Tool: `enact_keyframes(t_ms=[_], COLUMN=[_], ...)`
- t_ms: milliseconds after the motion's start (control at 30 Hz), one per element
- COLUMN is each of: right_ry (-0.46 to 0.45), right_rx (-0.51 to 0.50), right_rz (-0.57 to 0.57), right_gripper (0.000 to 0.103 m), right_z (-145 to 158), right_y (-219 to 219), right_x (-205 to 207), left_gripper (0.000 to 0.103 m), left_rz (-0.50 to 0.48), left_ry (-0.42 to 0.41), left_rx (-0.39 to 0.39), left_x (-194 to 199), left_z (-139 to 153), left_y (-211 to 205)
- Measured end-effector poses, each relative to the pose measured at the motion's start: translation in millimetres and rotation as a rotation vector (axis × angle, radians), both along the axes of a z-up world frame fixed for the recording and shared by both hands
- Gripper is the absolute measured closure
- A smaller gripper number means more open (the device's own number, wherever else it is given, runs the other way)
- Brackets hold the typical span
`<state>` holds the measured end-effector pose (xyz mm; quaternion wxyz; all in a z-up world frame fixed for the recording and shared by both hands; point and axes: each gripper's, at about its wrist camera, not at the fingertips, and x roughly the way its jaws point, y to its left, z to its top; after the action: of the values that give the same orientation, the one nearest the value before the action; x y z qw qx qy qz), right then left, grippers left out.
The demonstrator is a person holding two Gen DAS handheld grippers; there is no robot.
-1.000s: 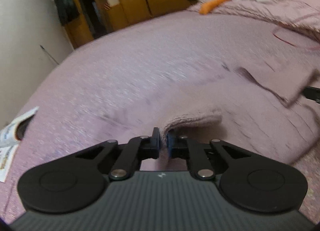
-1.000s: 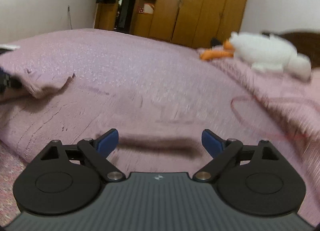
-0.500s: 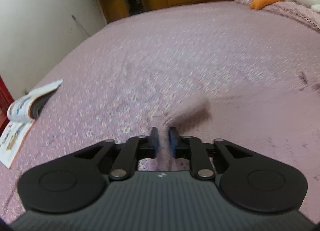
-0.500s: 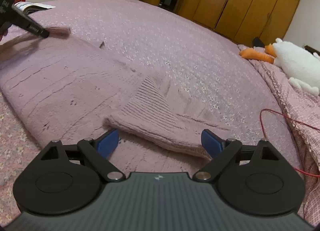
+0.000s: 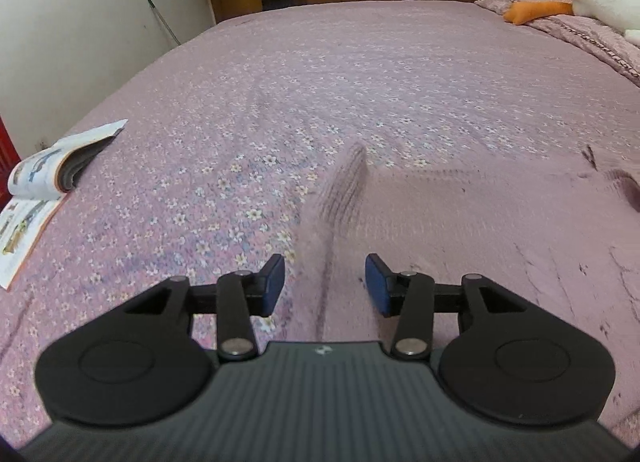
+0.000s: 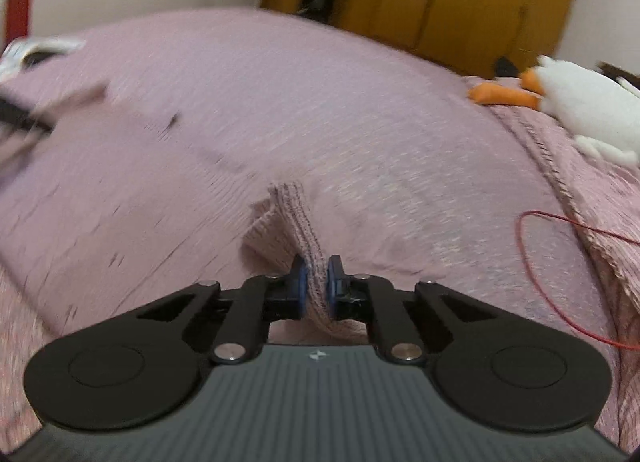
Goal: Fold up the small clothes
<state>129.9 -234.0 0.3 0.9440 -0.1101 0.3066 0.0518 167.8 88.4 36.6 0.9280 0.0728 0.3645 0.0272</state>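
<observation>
Sweater pinched on one side, let go on the other

Pink knit sweater (image 5: pixel 460 221) lies spread on the bed (image 5: pixel 320 81), over a mauve bedspread printed with small flowers. In the left wrist view its ribbed cuff end (image 5: pixel 344 181) stretches forward from between the fingers of the left claw (image 5: pixel 325 282). That claw's jaws have just been opening: the blue pads (image 5: pixel 376 286) stand apart, the knit lies in the gap between them and neither pad presses on it, so the fabric is released and rests on the bed. The cuff is blurred.

In the right wrist view the right claw (image 6: pixel 316 286) has just been closing and is now clenched on a ribbed fold of the sweater (image 6: pixel 296 221). The knit rises in a narrow ridge from the pads and drops back to the garment's flat body, which spreads away to the left. The whole view is smeared with motion.

An open magazine (image 5: pixel 44 189) lies at the bed's left edge, well apart from the sweater. A white plush duck with orange feet (image 6: pixel 580 109) lies on bedding at the far right. A thin red cord (image 6: pixel 560 262) loops over the bedspread to the right of the right claw. Wooden wardrobes (image 6: pixel 460 1) stand along the far wall
</observation>
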Motion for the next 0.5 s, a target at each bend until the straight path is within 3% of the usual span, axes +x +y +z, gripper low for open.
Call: enact_keyframes(t_ms=[267,400,500], right_ry=[0.070,0.094,0.074], right_rx=[0.214,0.176,0.155], right_rz=[-0.240,-0.272,-0.284], right_gripper=[0.092,0.091,0.088], right_z=[-10.2,-33.3,-46.2], right_y=[-55.8,-61.4,-59.3], right_x=[38.2,55.5,58.2], left_gripper=[0.056,0.056,0.057], left_rz=[0.010,0.018,0.025], left_ry=[-0.025,-0.010,-0.003], left_rx=[0.008,0.011,-0.030], left_x=[-6.3,-3.2,-2.3], left_z=[2.9,-1.8,-5.7], left_y=[2.9,6.2,9.8])
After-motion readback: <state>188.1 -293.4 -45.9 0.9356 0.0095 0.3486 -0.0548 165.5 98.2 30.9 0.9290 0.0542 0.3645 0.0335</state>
